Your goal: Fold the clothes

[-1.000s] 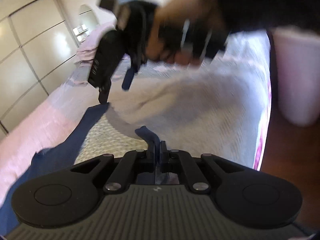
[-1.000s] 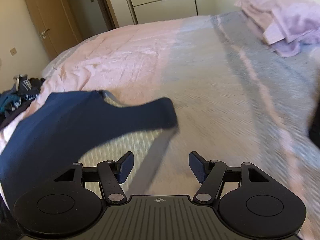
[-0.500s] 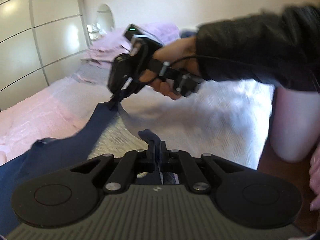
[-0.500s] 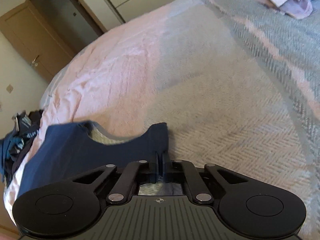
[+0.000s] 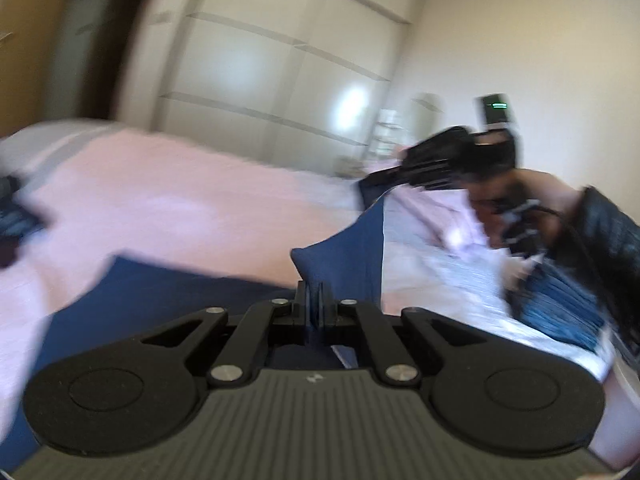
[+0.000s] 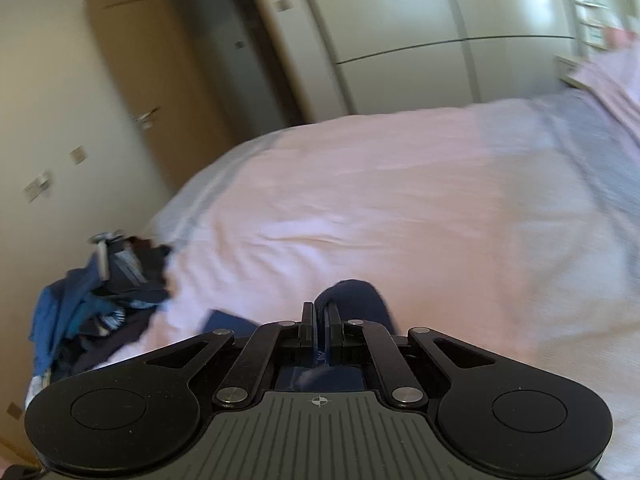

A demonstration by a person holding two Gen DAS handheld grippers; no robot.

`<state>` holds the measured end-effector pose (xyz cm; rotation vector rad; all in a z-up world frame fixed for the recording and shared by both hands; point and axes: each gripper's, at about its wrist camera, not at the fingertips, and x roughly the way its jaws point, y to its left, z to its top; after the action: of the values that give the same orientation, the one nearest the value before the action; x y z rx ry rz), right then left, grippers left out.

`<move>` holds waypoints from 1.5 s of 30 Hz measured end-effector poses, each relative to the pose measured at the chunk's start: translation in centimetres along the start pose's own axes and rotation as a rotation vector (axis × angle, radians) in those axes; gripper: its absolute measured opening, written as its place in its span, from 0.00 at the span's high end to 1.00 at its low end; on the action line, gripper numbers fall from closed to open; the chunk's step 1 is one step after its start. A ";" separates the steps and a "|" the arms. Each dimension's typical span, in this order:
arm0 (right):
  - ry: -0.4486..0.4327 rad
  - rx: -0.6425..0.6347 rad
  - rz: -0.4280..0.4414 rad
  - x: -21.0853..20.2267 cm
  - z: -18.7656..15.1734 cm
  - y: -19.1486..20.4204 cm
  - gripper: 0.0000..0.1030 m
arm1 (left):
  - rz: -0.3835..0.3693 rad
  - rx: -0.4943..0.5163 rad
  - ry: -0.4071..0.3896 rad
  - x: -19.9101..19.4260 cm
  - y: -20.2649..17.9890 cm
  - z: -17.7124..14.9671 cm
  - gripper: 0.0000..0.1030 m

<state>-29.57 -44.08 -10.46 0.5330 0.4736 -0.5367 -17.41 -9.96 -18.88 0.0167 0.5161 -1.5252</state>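
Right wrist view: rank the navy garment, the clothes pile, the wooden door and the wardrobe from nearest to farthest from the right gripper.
1. Navy garment, pinched in the right gripper.
2. Clothes pile, low left on the bed edge.
3. Wooden door, upper left beyond the bed.
4. Wardrobe, upper right; roughly level with the door, too close to call.
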 end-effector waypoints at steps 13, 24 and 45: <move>0.257 -0.235 0.069 25.8 -3.8 19.3 0.98 | 0.131 -0.297 0.115 -5.1 19.6 -4.7 0.98; 0.351 -0.297 0.055 33.4 -7.8 21.1 0.98 | 0.122 -0.371 0.151 -4.9 22.0 -8.4 0.98; 0.270 -0.248 0.172 17.2 -12.4 13.0 0.30 | 0.223 -0.304 0.182 -8.1 21.2 -6.4 0.78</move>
<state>-12.27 -33.34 -24.82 0.4044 0.7339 -0.2364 1.04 1.21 -28.36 -0.0216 0.8597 -1.2214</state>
